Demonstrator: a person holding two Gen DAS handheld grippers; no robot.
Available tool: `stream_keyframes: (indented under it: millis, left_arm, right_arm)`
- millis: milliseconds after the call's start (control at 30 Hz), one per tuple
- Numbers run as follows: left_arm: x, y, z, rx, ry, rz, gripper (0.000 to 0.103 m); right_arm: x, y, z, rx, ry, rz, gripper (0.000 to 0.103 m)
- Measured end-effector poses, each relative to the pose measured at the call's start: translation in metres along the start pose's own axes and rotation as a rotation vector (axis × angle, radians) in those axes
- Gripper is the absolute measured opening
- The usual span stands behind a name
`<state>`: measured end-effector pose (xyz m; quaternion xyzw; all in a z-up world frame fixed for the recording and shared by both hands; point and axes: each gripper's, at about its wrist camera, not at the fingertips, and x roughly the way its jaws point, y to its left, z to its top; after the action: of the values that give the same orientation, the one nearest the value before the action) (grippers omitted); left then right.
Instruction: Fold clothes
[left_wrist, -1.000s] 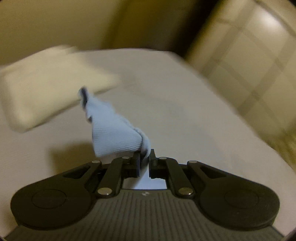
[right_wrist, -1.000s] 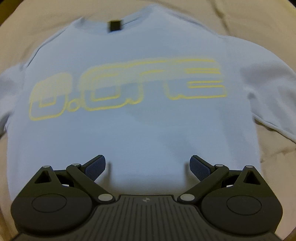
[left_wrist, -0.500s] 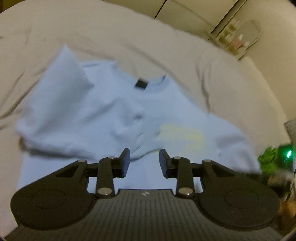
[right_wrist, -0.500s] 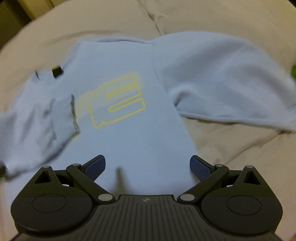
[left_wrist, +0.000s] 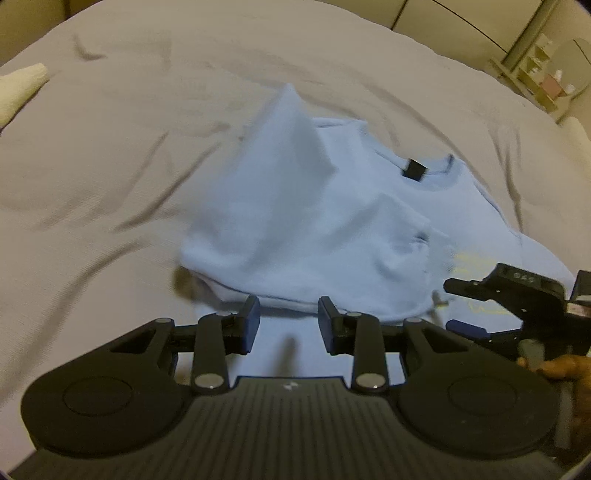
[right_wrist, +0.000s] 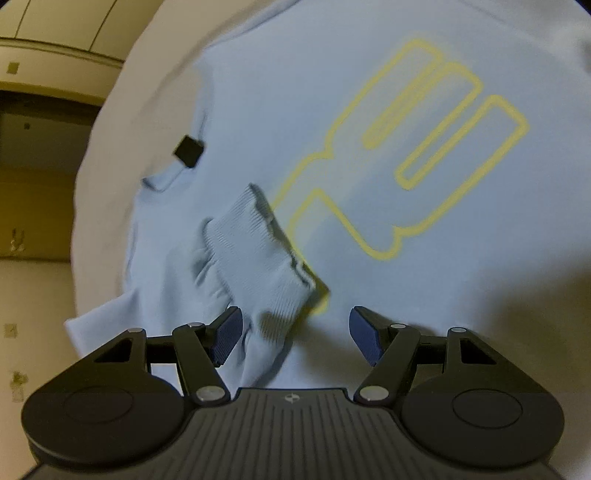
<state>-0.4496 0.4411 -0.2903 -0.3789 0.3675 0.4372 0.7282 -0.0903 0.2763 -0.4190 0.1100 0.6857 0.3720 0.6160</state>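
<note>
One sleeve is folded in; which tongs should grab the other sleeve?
Probably the right tongs: they are open above the sweatshirt on its unfolded side. The left tongs, also open, hover by the folded sleeve.

Left tool (left_wrist: 289, 323) and right tool (right_wrist: 295, 334) both hover parted, holding nothing.

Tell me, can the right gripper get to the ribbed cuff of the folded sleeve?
Probably yes. The right gripper is open, and the ribbed cuff lies on the sweatshirt just ahead of its fingers, with nothing covering it.
</note>
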Motion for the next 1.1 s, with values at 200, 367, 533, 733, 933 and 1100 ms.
stream_keyframes:
  millis: [200,367,533,733,933,1100]
  left_arm:
    - [0.003,0.003,0.001,0.013,0.013,-0.003,0.029]
    - [0.010,-0.013,-0.006,0.066,0.036,-0.039,0.028]
    - [0.032,-0.029,-0.013,0.105,0.079,-0.044,0.028]
    - [0.035,-0.030,-0.018,0.133,0.082,0.018,0.027]
    - [0.028,-0.030,-0.017,0.135,0.078,0.064,0.026]
    - [0.030,-0.051,-0.026,0.180,0.115,0.078,0.026]
  right_arm:
    - [-0.020,0.033,0.010,-0.172,-0.146,0.080,0.006]
    - [-0.093,0.042,0.016,-0.338,-0.391,0.001,0.006]
    - [-0.093,0.004,0.036,-0.251,-0.377,-0.141,0.007]
    - [-0.092,-0.007,0.036,-0.264,-0.367,-0.208,0.006]
    - [-0.097,-0.017,0.032,-0.278,-0.355,-0.285,0.026]
    - [-0.099,-0.030,0.029,-0.282,-0.283,-0.369,0.038]
